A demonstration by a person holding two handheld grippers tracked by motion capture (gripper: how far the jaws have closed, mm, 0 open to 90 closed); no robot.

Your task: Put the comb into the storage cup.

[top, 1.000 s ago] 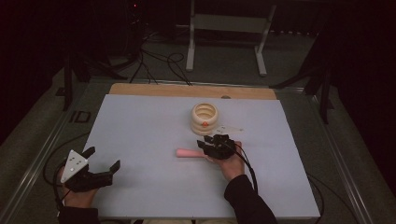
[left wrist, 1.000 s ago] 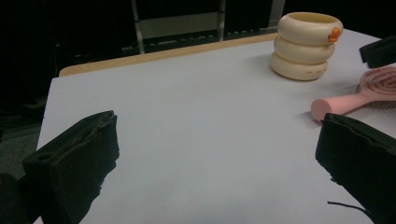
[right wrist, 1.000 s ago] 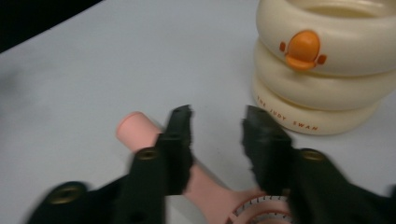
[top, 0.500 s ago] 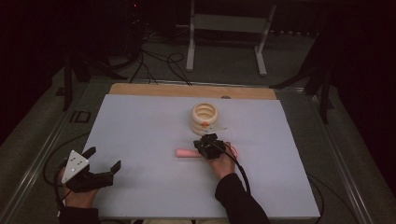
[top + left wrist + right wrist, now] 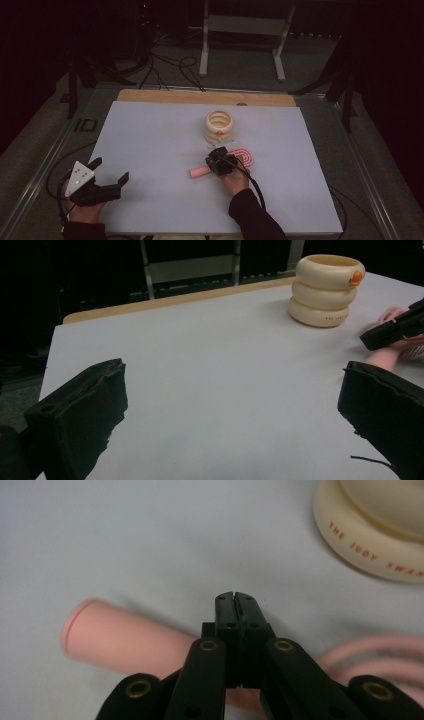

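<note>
Table (image 5: 150,150) seen from above and in front, left gripper view low across it, right one super close, cream ring stack (image 5: 219,126) shared by all.

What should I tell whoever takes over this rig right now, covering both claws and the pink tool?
Left claw: open, holding nothing, parked at the near left of the table.
Right claw: shut, tips together with nothing visible between them, sitting right over the handle of the pink tool.
The pink tool lies flat on the table just in front of the cream ringed pot, apart from it.
Done: right claw brought to the tool.
Left: tool not lifted; probably reopen and grasp the handle properly.
</note>
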